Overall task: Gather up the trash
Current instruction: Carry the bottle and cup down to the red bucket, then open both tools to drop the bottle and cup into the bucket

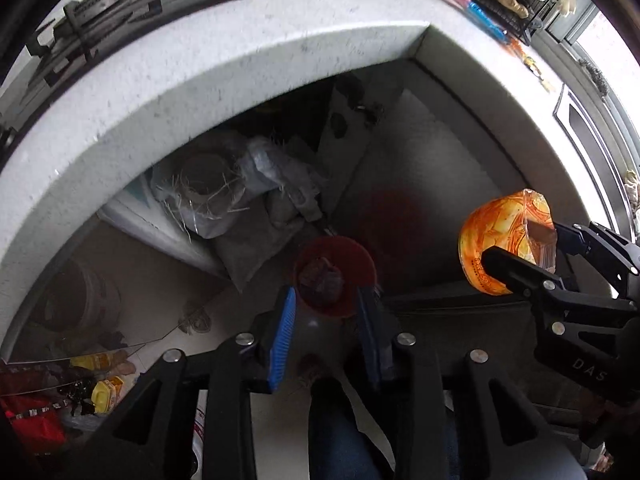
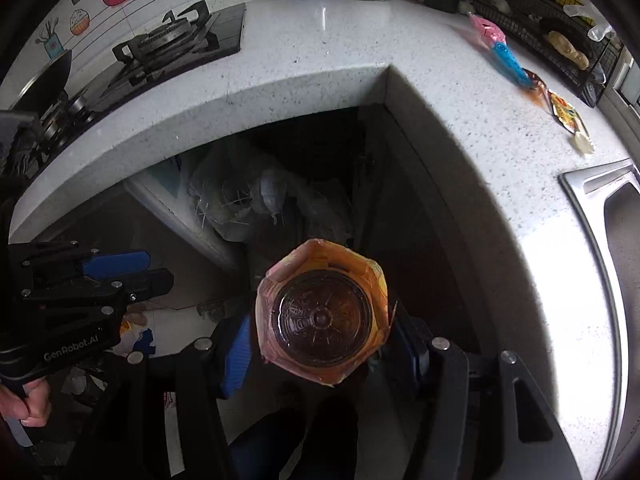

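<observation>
In the left wrist view my left gripper [image 1: 326,300] points steeply down over a small red bin [image 1: 360,264] on the floor under the counter corner. A crumpled dark wrapper [image 1: 320,280] shows inside the bin's rim. The blue pads [image 1: 285,332] stand a little apart and press on nothing. At the right, my right gripper [image 1: 528,240] is shut on an orange-labelled plastic container [image 1: 496,232]. The right wrist view shows that container [image 2: 324,316] bottom-on between the pads of the right gripper [image 2: 324,344], hiding the bin. The left gripper [image 2: 156,268] hangs at the left edge.
A white speckled counter [image 2: 460,128] wraps around the corner, with a gas stove [image 2: 160,44] at the left and a steel sink [image 2: 616,240] at the right. Pink, blue and orange wrappers [image 2: 508,60] lie on it. Woven sacks [image 1: 224,200] fill the space under the counter.
</observation>
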Motion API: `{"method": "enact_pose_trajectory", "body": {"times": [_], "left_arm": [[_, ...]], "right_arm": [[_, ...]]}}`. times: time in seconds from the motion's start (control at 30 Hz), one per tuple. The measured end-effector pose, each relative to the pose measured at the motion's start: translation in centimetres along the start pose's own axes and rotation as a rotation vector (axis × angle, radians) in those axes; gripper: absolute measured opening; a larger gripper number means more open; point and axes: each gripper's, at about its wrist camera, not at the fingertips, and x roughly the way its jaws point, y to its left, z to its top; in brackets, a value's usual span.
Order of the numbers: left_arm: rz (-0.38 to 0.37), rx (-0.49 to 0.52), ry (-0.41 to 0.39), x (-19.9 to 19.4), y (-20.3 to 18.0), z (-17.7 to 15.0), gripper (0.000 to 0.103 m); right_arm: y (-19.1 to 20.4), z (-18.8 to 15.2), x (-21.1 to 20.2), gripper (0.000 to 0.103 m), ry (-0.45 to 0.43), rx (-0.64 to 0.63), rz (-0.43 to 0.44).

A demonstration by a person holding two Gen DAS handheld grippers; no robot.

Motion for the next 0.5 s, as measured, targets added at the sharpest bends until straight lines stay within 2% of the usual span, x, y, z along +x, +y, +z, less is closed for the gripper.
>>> {"method": "enact_pose_trajectory", "body": {"times": [0.07, 0.27, 0.33, 0.5], "left_arm": [[0.003, -0.005, 0.024, 2.3, 0.5, -0.4, 0.035], [-0.002, -0.026, 0.07, 9.1, 2.0, -1.4, 0.036], [0.005, -0.024, 0.071, 11.1, 2.3, -1.7, 0.048], [-0.007, -0.022, 0.096, 16.5, 3.1, -2.6, 0.059]], "right_arm": [[0.0, -0.6, 2.1, 0.058, 0.019, 0.003, 0.004], [-0.2, -2.2, 8.7, 0.057, 0.062, -0.009, 0.0], [-0.3, -2.7, 10.8, 0.057, 0.084, -0.005, 0.001], [-0.8, -4.0, 15.4, 0.057, 0.106, -0.013, -0.005]]}}
